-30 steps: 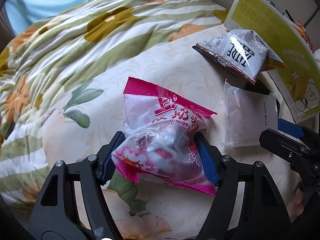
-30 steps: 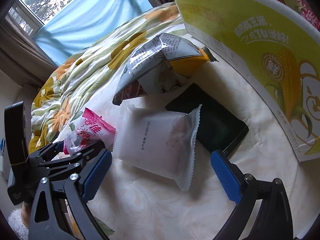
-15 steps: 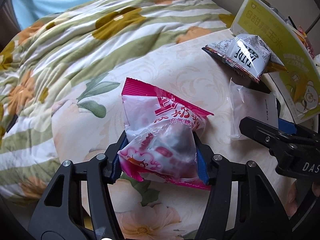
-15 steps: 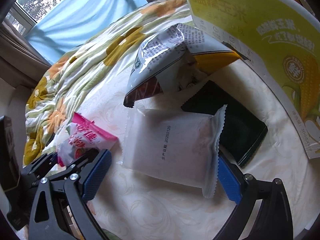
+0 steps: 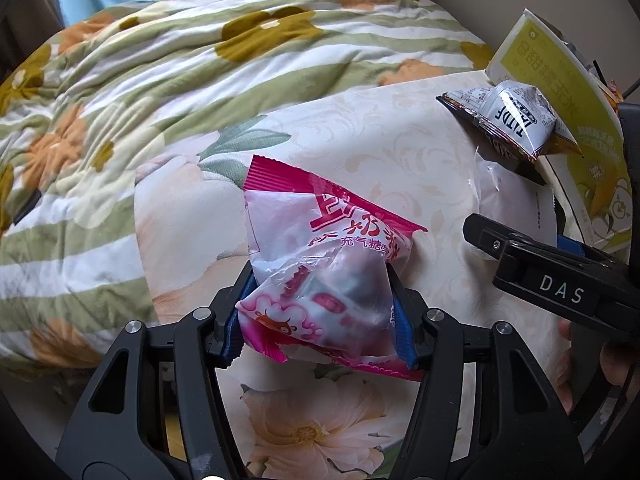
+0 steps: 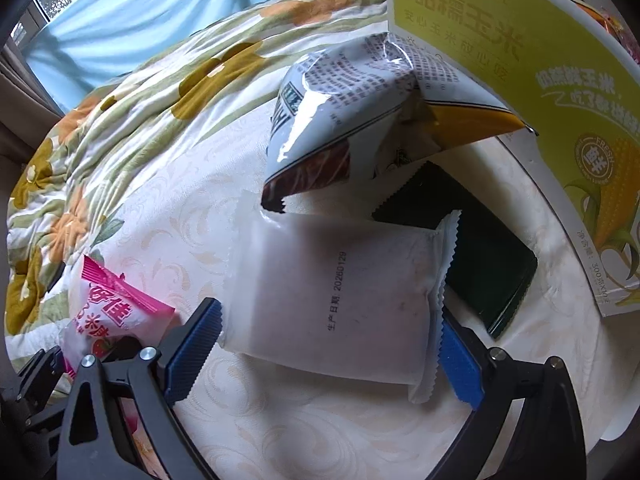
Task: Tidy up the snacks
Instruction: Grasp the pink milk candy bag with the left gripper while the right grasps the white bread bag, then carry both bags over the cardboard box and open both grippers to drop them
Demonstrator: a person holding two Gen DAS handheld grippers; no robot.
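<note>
Snacks lie scattered on a cream tablecloth (image 6: 160,208) with a faint swirl pattern. The left gripper (image 5: 320,320) is clamped on a pink candy bag (image 5: 320,264); its blue pads press both sides of the bag's lower half, crumpling the plastic, while the crimped pink top edge sticks out forward of the fingers. In the right wrist view the same pink bag (image 6: 108,316) shows at the lower left, just beside the right gripper's left finger.

The right gripper (image 6: 328,344) stands wide, a frosted white packet (image 6: 332,292) lying flat between its blue pads. The left pad sits at the packet's near left corner and the right pad is at its zigzag right edge; whether the pads touch it I cannot tell. A printed date line runs down the packet's middle.

Behind the packet, a silver and orange chip bag (image 6: 360,112) stands puffed up, its dark lower corner overlapping the packet's far edge. A flat black pouch (image 6: 488,264) lies to the right, partly tucked under both the packet and the chip bag.

A yellow-green cardboard box (image 6: 520,64) with a corn picture stands along the right side of the table, its wall rising just behind the chip bag. Orange and pink wrappers peek above its rim; what else it holds is hidden.

Beyond the table edge lies a flowered quilt (image 5: 160,80), with a pale blue curtain (image 6: 140,20) behind it.
</note>
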